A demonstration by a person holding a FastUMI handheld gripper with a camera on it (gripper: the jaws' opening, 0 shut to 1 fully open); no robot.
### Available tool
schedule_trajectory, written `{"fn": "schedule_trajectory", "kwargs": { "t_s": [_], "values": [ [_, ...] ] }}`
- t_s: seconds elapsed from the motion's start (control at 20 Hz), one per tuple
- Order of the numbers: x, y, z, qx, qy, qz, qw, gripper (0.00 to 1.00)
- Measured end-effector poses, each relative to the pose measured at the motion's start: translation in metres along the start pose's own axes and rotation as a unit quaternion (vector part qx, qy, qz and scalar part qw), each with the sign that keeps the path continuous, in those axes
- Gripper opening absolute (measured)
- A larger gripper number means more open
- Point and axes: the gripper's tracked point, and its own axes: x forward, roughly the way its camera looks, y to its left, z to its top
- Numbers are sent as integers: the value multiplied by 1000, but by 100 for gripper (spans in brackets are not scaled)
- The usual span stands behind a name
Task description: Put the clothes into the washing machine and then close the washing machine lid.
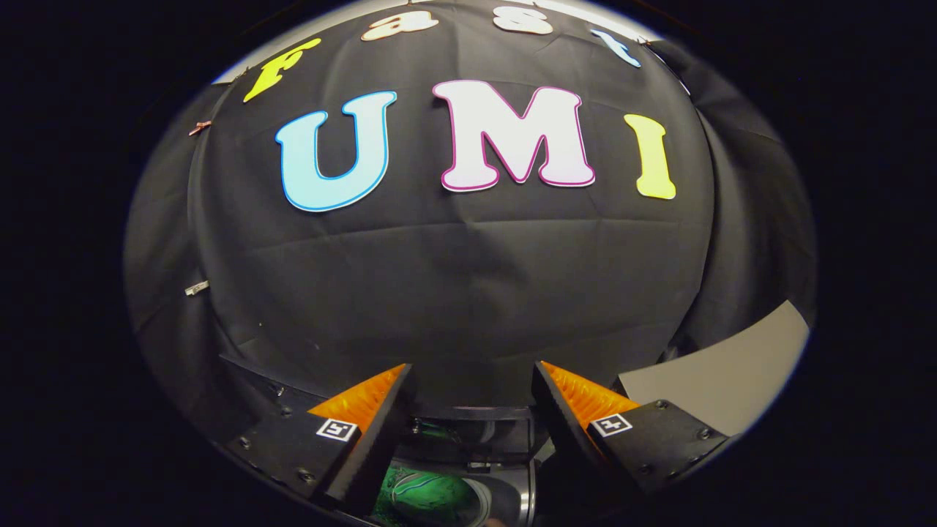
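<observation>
My gripper (472,380) is open, its two fingers spread wide with nothing between them, and it is raised facing the booth's black wall. Below and between the fingers I see the top of the washing machine (505,424), dark with a raised lid edge. Down inside its round drum lies a green cloth (428,494), partly hidden behind the left finger (366,432). The drum's metal rim (523,501) curves beside the cloth.
A grey flat surface (732,373) lies to the right beyond the right finger. The black cloth wall (454,293) stands close ahead, with small clips (196,289) on its left fold.
</observation>
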Motion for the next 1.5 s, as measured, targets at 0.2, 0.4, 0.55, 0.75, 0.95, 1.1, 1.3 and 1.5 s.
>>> {"fn": "schedule_trajectory", "kwargs": {
  "t_s": [0.2,0.4,0.55,0.75,0.95,1.1,1.3,1.5],
  "values": [
    [-34,3,-19,-5,24,-4,1000,99],
    [-66,2,-47,-4,57,-6,998,99],
    [-79,6,-68,-6,80,-3,997,99],
    [-88,11,-83,-5,94,13,995,99],
    [-104,18,-72,-11,73,25,997,99],
    [-118,19,-69,-14,60,36,997,99],
    [-142,28,-59,-23,34,59,997,99],
    [-180,32,-34,-31,-16,87,996,99]
  ]
}}
